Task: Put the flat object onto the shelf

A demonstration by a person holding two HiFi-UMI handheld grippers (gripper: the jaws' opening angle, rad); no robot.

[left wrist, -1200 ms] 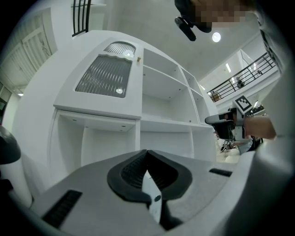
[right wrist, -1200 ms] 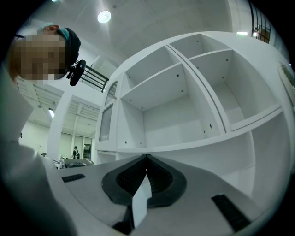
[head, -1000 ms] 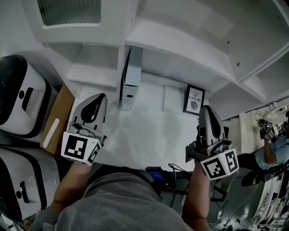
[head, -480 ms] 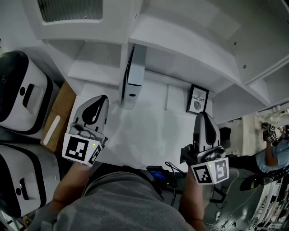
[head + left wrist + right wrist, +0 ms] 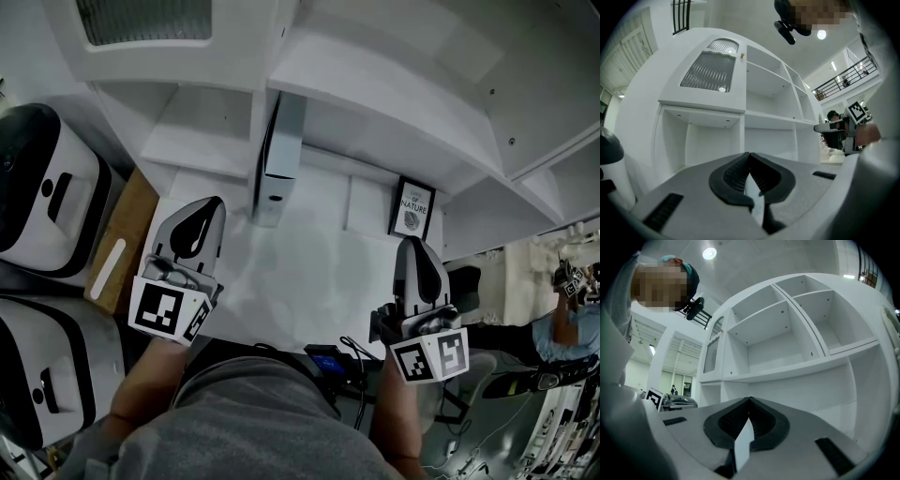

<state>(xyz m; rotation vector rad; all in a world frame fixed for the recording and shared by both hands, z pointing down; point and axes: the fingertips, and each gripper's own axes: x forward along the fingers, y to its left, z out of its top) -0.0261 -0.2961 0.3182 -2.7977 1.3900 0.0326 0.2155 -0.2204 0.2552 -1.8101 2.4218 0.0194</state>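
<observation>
A flat white box [image 5: 279, 159] stands upright on edge in the white shelf unit [image 5: 375, 94], beside a partition. A small black-framed picture [image 5: 412, 208] leans against the back of the low shelf surface [image 5: 309, 253]. My left gripper [image 5: 208, 202] hovers over that surface's left part, shut and empty. My right gripper [image 5: 411, 244] is just below the framed picture, apart from it, also shut with nothing between its pads. In the left gripper view [image 5: 749, 154] and the right gripper view [image 5: 749, 399] the jaw tips meet, with bare shelf compartments beyond them.
Two white-and-black appliances [image 5: 42, 192] [image 5: 47, 375] stand at the left, beside a wooden board [image 5: 127, 234]. Cables and a small device [image 5: 328, 361] lie near my body. Another person [image 5: 562, 323] is at the far right.
My right gripper has drawn back from the framed picture, towards me and a little left. The left gripper has stayed put.
</observation>
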